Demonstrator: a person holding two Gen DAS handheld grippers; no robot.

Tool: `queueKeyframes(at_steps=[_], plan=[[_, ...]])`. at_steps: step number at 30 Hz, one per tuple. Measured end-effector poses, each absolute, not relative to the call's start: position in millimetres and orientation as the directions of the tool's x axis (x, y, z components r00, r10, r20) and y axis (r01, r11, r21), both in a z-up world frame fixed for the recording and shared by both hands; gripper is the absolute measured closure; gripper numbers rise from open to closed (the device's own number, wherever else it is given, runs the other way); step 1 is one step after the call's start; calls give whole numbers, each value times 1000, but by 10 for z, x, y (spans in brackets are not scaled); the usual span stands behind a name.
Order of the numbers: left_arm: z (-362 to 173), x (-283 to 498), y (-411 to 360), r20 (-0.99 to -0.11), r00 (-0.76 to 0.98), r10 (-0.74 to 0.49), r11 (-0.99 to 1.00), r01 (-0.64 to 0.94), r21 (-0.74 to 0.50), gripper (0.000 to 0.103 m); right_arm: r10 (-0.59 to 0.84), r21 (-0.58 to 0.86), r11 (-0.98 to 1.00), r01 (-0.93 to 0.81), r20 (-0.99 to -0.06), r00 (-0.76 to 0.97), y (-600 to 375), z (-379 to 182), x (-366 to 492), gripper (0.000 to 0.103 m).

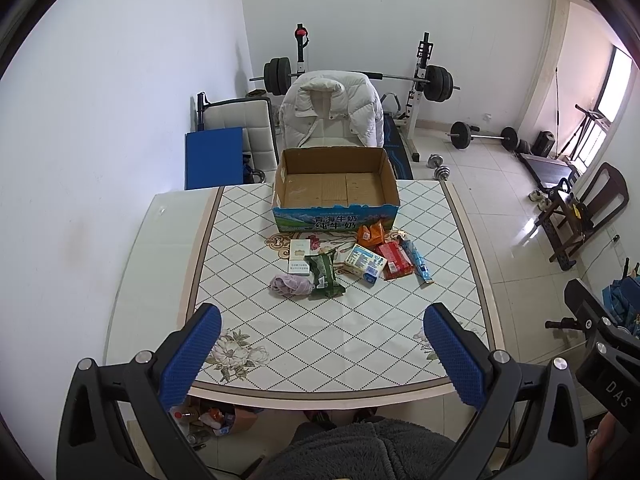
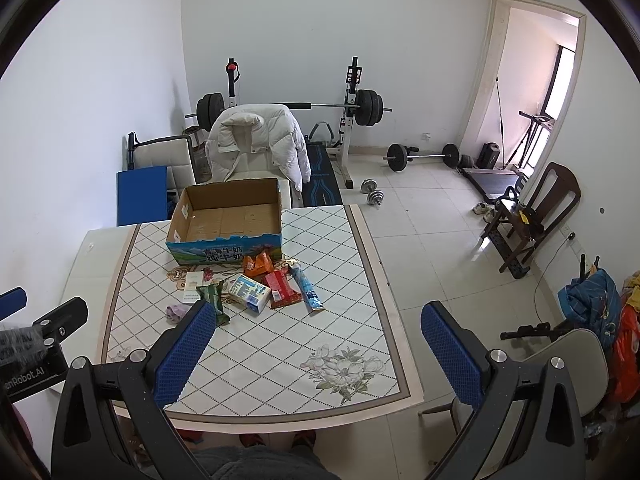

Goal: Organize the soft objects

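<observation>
in the middle of the left wrist view, left to right: cloth (image 1: 291, 285), green packet (image 1: 325, 274), carton (image 1: 365, 263), red packet (image 1: 395, 260), blue tube (image 1: 418, 261), all before the empty box (image 1: 335, 184). both the left gripper (image 1: 322, 354) and right gripper (image 2: 316, 354) gape wide, holding nothing. best start with the cloth, pinching its bunched middle.

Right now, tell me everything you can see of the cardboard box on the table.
The cardboard box is an open-topped brown carton, empty inside, its outer front printed blue and green with Chinese lettering. It sits upright at the far end of the table. An orange packet lies against its front; small white labels mark its left inner wall.
</observation>
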State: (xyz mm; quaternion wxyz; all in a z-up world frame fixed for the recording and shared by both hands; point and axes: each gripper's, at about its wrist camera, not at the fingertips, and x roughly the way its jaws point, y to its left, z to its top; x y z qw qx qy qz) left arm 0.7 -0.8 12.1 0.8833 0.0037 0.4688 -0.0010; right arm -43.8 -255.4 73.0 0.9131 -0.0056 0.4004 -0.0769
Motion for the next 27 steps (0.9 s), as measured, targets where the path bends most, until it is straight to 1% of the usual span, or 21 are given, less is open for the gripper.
queueKeyframes(at_steps=[27], plan=[[107,-16,-35,-829,559,-4,1000,3,-2,0,-139,-72,989,127,-732,667,-2599,718,-427,0]])
